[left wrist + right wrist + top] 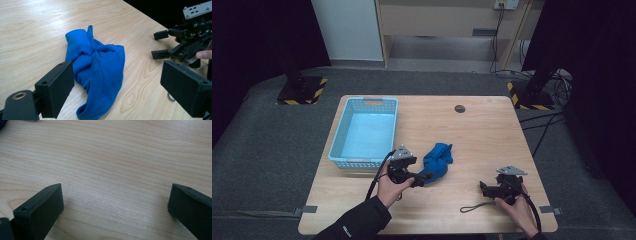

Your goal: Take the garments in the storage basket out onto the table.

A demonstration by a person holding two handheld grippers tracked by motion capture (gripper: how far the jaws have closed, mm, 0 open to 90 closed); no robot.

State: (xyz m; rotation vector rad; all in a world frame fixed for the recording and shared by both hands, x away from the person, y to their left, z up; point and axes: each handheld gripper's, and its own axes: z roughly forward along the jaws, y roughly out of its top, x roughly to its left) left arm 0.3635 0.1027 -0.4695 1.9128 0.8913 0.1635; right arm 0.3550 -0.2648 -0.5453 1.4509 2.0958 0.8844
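Observation:
A crumpled blue cloth (pixel 438 159) lies on the wooden table (pixel 482 135) near its middle front. My left gripper (pixel 424 177) is open at the cloth's near end; in the left gripper view the cloth (pixel 97 72) lies between and just beyond the two wide-apart jaws, untouched as far as I can tell. My right gripper (pixel 484 188) stands open near the table's front right, held low over bare wood (pixel 112 177) with nothing between its jaws. It also appears at the far right of the left gripper view (pixel 160 45), jaws apart.
A light blue plastic basket (pixel 341 146) sits empty at the table's left side, just behind my left hand. A small dark round disc (pixel 459 108) lies at the back edge. A black cord loop (pixel 472 207) trails on the table near my right hand.

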